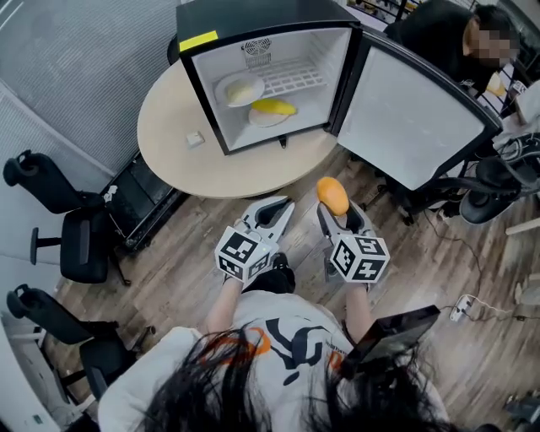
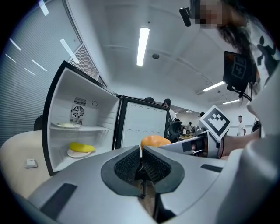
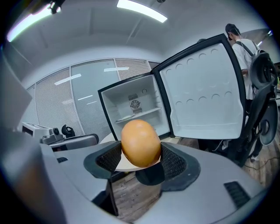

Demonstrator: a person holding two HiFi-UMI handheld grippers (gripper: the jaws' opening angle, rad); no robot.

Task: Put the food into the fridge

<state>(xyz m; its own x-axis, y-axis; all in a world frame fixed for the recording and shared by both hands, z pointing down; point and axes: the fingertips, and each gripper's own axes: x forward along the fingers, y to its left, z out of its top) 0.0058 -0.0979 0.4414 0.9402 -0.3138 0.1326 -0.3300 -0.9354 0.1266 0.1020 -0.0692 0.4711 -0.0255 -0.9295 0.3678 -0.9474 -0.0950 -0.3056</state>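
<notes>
Right gripper [image 3: 139, 158] on fruit [image 3: 140, 140], fridge [image 3: 131, 105] (door [image 3: 205, 92] wide)

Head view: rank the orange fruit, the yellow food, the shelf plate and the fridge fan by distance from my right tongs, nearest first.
1. Orange fruit: gripped in the right tongs.
2. Yellow food: low in the fridge, near its front.
3. Shelf plate: higher, to the left.
4. Fan: on the back wall.
</notes>
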